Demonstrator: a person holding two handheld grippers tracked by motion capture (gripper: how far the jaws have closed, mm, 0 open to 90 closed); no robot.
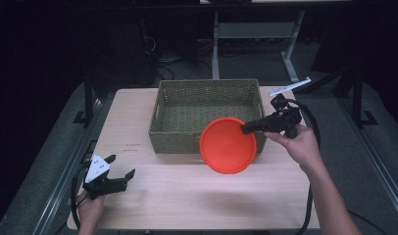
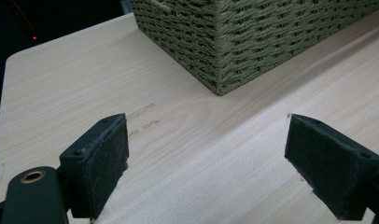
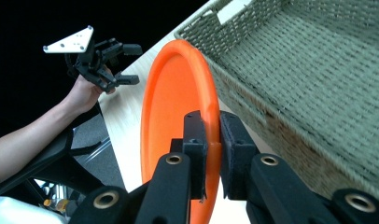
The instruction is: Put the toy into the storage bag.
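— Where's the plate?
— My right gripper (image 1: 246, 128) clamps the orange plate (image 1: 227, 146) by its rim, tilted over the basket's (image 1: 207, 93) near wall.
— And the left?
— My left gripper (image 1: 121, 169) idles open over the desk (image 1: 187, 196), well apart.

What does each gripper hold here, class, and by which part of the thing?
The right gripper holds the orange plate by its rim, one jaw on each face, in front of the woven basket. The left gripper stands open and holds nothing.
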